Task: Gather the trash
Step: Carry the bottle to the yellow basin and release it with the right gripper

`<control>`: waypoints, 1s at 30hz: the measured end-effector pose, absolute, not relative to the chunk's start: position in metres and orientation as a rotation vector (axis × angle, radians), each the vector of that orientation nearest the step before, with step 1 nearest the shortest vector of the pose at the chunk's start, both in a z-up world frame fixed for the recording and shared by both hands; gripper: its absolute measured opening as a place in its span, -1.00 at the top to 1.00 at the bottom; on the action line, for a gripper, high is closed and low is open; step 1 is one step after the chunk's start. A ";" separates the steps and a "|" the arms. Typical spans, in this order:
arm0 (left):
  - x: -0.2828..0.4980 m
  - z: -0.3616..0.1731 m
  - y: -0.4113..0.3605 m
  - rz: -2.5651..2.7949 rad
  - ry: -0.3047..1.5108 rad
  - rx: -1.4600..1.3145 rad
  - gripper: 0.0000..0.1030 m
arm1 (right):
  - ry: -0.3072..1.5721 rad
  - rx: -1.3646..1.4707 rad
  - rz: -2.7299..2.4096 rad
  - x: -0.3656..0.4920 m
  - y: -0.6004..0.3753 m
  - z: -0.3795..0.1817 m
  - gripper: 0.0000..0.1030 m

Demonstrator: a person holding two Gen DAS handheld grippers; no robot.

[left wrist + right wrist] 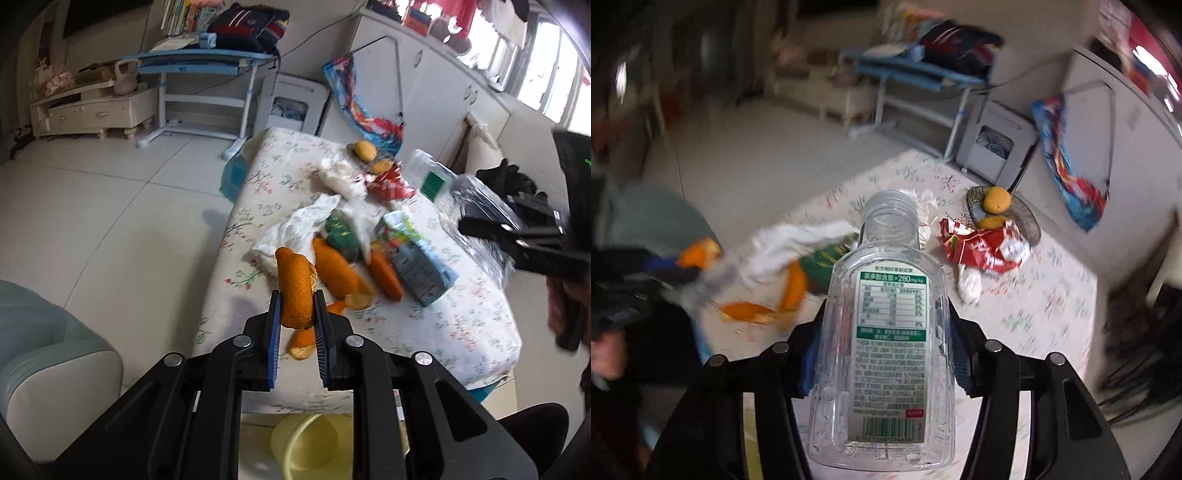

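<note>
Left wrist view: left gripper (pixel 297 308) is clamping a piece of orange peel (pixel 293 286) btwn its blue pads, jaws narrow, peel sticking up above the fingertips. It's hanging over the near end of a table w/ floral cloth (pixel 461 332). More orange peel pieces (pixel 338 275) are lying on the cloth just past the fingertips, next to a crumpled white tissue (pixel 295 229), a green wrapper (pixel 343 234) and a drink carton (pixel 417 258) lying on its side. Further back: red snack wrapper (pixel 391 184) and two whole oranges (pixel 365 150). A yellow bin (pixel 310 443) is sitting on the floor below the table's near edge, partly hidden by the gripper body.

Right wrist view, blurry at the edges: right gripper (pixel 886 354) is gripping a clear plastic bottle (pixel 886 350), no cap, neck pointing away from the cam, green-and-white label facing up. Pads are pressing on both sides of the bottle body; jaws about half wide. Bottle is up off the table, over the cloth. Same bottle is showing in the left view at far right, blurred. Red wrapper's lying right of the bottle neck, beside a dish (pixel 1027 221) holding the oranges. Person's hand (pixel 605 354) is showing at the left edge, blurred.
</note>
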State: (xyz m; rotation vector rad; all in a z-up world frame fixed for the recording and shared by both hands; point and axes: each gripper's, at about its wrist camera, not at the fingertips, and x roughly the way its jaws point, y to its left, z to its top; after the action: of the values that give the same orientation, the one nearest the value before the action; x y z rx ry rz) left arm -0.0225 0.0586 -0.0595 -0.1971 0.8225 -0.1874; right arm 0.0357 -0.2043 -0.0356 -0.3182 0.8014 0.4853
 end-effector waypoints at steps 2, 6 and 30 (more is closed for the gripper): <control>-0.027 -0.055 0.057 -0.207 0.797 -0.200 0.68 | 0.782 -0.223 0.496 0.014 -0.215 -0.033 -0.08; -0.035 -0.047 0.053 -0.241 0.749 -0.201 0.68 | 0.770 -0.137 0.546 -0.040 -0.216 -0.040 -0.08; -0.094 -0.051 0.031 -0.338 0.737 -0.133 0.68 | 1.179 -0.266 0.554 -0.087 -0.153 -0.209 -0.19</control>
State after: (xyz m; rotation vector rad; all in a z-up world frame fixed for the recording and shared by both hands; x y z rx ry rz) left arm -0.0938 0.0314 -0.0506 -0.1329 0.7370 -0.3377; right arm -0.0874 -0.1529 -0.2094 -0.2660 1.1795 0.5537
